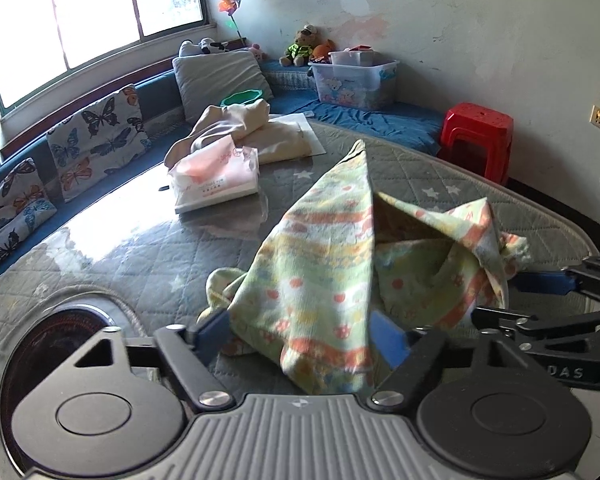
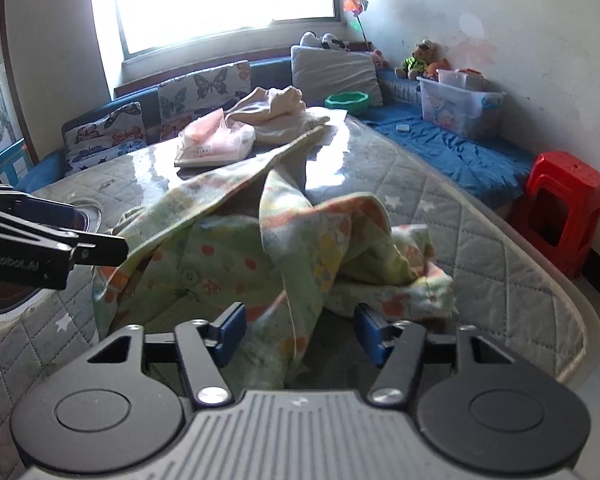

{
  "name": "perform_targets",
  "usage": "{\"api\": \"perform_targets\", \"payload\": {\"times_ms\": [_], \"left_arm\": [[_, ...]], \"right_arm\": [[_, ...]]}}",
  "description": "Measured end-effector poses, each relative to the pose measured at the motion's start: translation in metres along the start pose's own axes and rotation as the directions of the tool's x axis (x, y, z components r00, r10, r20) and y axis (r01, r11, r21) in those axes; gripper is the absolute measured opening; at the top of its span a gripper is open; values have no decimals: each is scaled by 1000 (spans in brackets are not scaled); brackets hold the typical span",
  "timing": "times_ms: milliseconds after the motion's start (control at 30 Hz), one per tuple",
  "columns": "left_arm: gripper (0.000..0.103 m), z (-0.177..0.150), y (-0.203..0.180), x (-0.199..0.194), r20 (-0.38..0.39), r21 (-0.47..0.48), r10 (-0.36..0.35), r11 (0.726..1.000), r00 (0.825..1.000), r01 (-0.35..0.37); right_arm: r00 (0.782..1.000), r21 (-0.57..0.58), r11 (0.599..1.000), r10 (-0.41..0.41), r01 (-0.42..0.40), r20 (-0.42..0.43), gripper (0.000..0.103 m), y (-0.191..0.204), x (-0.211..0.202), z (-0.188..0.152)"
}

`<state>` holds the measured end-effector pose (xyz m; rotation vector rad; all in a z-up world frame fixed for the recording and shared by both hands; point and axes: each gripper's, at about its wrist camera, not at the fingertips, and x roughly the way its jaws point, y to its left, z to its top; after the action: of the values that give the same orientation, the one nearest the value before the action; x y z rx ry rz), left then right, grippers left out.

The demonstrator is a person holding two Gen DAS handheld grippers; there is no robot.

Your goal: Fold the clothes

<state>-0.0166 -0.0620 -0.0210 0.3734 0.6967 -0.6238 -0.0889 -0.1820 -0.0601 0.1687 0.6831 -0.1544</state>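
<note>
A green towel-like cloth with orange and yellow prints (image 1: 320, 264) (image 2: 220, 256) lies crumpled on the quilted grey table cover (image 1: 140, 264) (image 2: 480, 240), one corner stretched toward the far side. My left gripper (image 1: 300, 334) is open at the cloth's near edge, and a bunched fold lies loosely between its blue pads. My right gripper (image 2: 300, 332) is also open, with a hanging fold between its pads and a dark gap beside the right pad. Each gripper shows in the other's view: the right gripper (image 1: 496, 296) at the cloth's right side, the left gripper (image 2: 100, 232) at its left.
A tissue pack (image 1: 214, 178) (image 2: 216, 144) and a heap of cream clothes (image 1: 252, 128) (image 2: 280, 112) sit at the table's far side. A round dark inset (image 1: 72, 332) is sunk in the table at near left. A red stool (image 2: 564, 208) and a blue bench with cushions ring the table.
</note>
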Motion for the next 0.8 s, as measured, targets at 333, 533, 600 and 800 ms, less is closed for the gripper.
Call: {"api": "perform_targets", "payload": {"times_ms": [333, 533, 600, 800], "left_arm": [[63, 11, -18, 15, -1, 94, -53, 994, 999, 53], [17, 5, -15, 33, -59, 105, -100, 989, 993, 106], [7, 3, -8, 35, -60, 83, -113, 990, 992, 118], [2, 4, 19, 24, -26, 3, -105, 994, 994, 105]], "right_arm": [[1000, 20, 1000, 10, -10, -2, 29, -4, 18, 13], [1000, 39, 999, 12, -12, 0, 9, -14, 21, 11], [1000, 44, 999, 13, -14, 15, 7, -17, 18, 12], [996, 45, 997, 52, -55, 71, 6, -17, 0, 21]]}}
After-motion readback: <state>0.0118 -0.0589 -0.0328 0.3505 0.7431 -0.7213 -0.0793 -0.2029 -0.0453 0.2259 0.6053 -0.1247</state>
